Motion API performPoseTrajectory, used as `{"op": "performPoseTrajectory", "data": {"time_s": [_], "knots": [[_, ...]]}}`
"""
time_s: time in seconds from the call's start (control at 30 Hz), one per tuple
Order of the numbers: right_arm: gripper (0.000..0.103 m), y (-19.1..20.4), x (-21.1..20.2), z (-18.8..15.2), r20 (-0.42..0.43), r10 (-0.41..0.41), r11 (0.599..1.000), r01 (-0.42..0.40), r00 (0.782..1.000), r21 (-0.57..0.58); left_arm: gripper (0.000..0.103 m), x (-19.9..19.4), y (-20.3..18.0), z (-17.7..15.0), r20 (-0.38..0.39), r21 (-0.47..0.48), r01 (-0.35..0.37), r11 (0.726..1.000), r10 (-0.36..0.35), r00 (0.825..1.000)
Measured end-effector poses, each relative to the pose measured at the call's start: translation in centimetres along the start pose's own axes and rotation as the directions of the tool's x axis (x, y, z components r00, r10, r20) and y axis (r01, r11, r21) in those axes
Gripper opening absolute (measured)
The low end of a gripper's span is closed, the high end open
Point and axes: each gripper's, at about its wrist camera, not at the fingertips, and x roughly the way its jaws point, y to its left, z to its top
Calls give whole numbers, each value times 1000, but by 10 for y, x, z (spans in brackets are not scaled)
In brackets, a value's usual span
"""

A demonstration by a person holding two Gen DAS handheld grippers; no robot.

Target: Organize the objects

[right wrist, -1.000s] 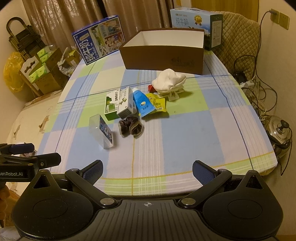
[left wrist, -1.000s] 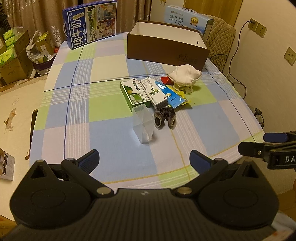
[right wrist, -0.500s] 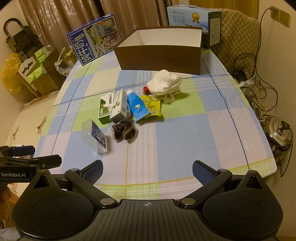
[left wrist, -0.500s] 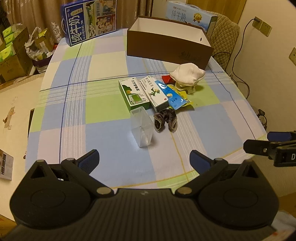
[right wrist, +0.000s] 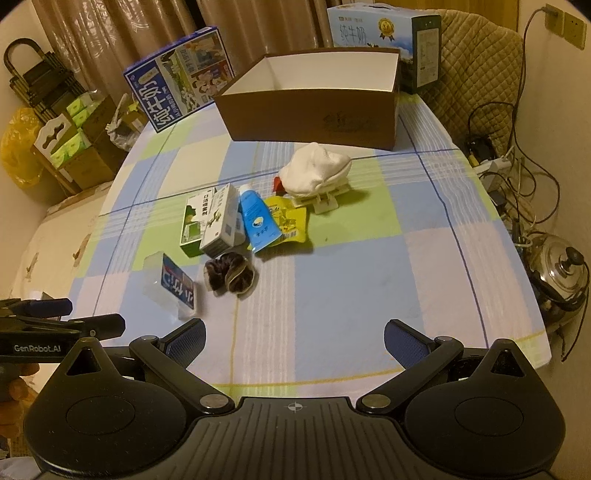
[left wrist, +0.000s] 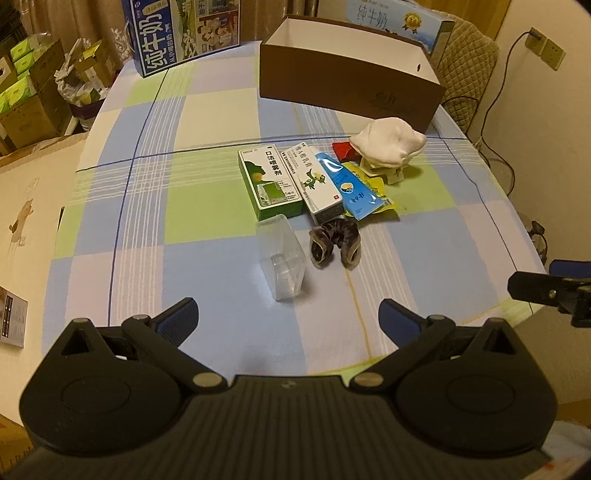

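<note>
- Checked cloth in blue, green and white covers the tabletop, and the things to be organized lie in a loose cluster near its middle.
- The brown cardboard box stands open-topped at the far side of the tabletop, its white inside bare as far as the right wrist view shows.
- A clear plastic case sits nearest the grippers; from the right wrist view a blue printed card shows inside it.
- Just beside the case lies a dark scrunchie, apart from it by a small gap.
- Behind these, a green medicine box and a white medicine box lie side by side, touching.
- A blue tube lies against the white box and rests on a yellow packet.
- A white cloth bundle sits on a white plastic clip-like piece, with a small red item peeking out beside it.
- The left gripper hovers over the near edge of the tabletop with its blue-padded fingers spread wide, holding nothing.
- The right gripper is likewise spread wide and empty, above the near edge, to the right of the left one.
- Two milk cartons stand at the far edge: a dark blue one to the left of the box and a pale one behind it.
</note>
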Motion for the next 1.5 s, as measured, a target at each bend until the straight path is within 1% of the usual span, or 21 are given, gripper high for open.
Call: {"op": "performPoseTrajectory", "data": {"time_s": [0.33,0.53,0.67,0.8,0.83,0.93,1.0,1.2,1.23,1.27,1.33,1.37,1.5], "knots": [[101,-22,14,24,-5,10,1000,-10,1000,-4,102,28,-5,18,-12,-34,-22,999,21,1000],[101,-36,23,38,-19,12,1000,-12,1000,2,96,52,0,29,-20,-71,-51,996,50,999],[101,-43,28,47,-24,13,1000,-13,1000,1,89,69,3,36,-42,-96,-62,993,58,997],[101,-49,34,55,-31,15,1000,-15,999,-1,84,86,2,41,-65,-108,-72,992,65,996],[101,-51,35,56,-33,16,1000,-16,999,-2,82,89,2,42,-69,-111,-75,991,68,995],[101,-56,38,61,-38,18,1000,-18,999,-3,70,96,1,44,-78,-122,-82,989,73,994],[101,-58,40,63,-42,20,1000,-20,999,-4,67,101,2,45,-87,-132,-93,987,82,993],[101,-66,46,69,-52,33,999,-33,998,-7,53,112,1,46,-101,-150,-114,982,100,990],[101,-68,47,70,-53,38,999,-39,998,-7,45,113,1,46,-102,-153,-117,981,102,990],[101,-70,48,71,-54,43,999,-43,998,-9,35,115,2,46,-105,-157,-120,980,104,989],[101,-75,50,74,-54,51,999,-51,997,-10,28,118,2,45,-113,-167,-130,977,112,987],[101,-77,51,76,-55,53,998,-54,997,-10,26,118,3,44,-114,-172,-135,976,116,987],[101,-86,56,83,-44,78,997,-78,996,-21,26,115,2,41,-97,-178,-155,972,139,985]]}}
